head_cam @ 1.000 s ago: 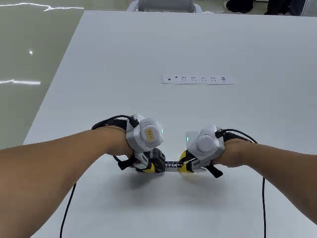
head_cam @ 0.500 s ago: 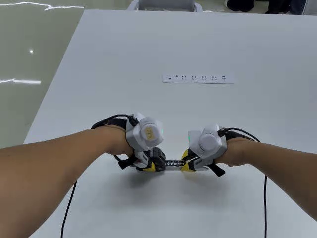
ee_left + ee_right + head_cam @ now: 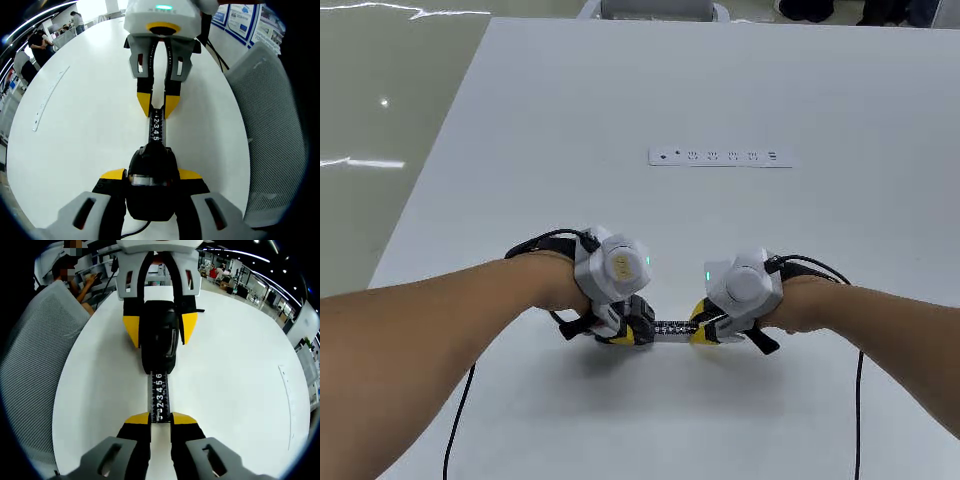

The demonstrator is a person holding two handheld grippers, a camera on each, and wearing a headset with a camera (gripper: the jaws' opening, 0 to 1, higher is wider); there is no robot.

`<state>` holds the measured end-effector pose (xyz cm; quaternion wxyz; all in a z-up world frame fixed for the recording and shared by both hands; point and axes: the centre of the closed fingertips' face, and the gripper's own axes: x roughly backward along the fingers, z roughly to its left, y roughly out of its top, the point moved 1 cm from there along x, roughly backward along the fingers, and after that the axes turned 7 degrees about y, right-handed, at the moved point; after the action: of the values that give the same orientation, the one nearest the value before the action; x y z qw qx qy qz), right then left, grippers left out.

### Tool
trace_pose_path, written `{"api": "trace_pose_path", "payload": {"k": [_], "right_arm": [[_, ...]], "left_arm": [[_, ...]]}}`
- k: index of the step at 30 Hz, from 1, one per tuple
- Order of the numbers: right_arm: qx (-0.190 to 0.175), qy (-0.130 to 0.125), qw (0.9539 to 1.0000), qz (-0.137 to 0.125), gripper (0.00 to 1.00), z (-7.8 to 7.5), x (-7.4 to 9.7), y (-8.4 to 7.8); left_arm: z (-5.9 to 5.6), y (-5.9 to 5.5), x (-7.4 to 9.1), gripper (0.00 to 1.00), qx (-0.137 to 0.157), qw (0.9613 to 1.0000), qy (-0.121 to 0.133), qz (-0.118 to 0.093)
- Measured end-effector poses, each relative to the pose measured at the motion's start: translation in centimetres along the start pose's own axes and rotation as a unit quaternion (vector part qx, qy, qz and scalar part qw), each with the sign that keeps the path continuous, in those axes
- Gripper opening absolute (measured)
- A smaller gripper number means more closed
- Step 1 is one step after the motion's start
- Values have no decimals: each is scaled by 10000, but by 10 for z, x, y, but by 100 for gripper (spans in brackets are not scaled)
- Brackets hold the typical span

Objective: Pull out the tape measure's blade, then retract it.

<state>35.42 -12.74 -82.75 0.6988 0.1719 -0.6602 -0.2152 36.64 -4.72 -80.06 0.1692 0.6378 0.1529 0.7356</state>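
Holds the black, rounded plastic tape measure case [image 3: 151, 180] clamped between the yellow-tipped jaws of the left hand-held gripper [image 3: 151, 174], low over the white table [image 3: 720, 80]. Pinches the tip of the narrow black blade with white numerals [image 3: 159, 397] in the closed right hand-held gripper [image 3: 160, 418], which sits straight ahead of the left one and near it. Shows only the first few numerals between the two, so probably early in the pull.

To pull well:
- Draw the right hand-held gripper straight away from the left one, along the blade's own line and level with the mouth of the case.
- Avoid rolling either wrist. A thin blade loaded sideways is likely to kink or slide out from between narrow pads.
- Brace the case with the left hand-held gripper and squeeze on its flat sides, well clear of the slot.
- Move slowly and evenly, and stop well short of the blade's full travel.

For the return:
- Do not simply let go.
- Walk the right hand-held gripper back toward the left one against the spring, so the tip does not snap into the case.
- Release only once the tip is touching the mouth.

Mind the black cable [image 3: 455, 420] trailing behind the left hand-held gripper, since a snag there could jerk the case mid-pull. Further out, well beyond both hand-held grippers, find a flat white power strip [image 3: 720, 158] lying on the table. Off to one side of the pair, see a grey mesh chair back [image 3: 270, 125] standing just past the table edge.
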Motion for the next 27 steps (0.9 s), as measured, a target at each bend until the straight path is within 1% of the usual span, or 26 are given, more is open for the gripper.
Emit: {"api": "trace_pose_path", "payload": {"k": [8, 15, 23, 26, 27], "right_arm": [[-12, -4, 10000, -14, 13, 0, 3, -4], [-38, -7, 10000, -84, 13, 1, 5, -6], [4, -16, 10000, -80, 13, 1, 7, -9], [-84, 13, 9999, -131, 13, 1, 7, -10], [-53, 13, 9999, -140, 13, 1, 8, -11]], "left_arm": [[0, 0, 0, 33, -6, 10000, 15, -2], [0, 0, 0, 33, 1, 10000, 15, -2], [1, 0, 0, 34, 21, 10000, 17, -3], [0, 0, 0, 34, 9, 10000, 18, -8], [0, 0, 0, 34, 2, 10000, 21, -5]]}}
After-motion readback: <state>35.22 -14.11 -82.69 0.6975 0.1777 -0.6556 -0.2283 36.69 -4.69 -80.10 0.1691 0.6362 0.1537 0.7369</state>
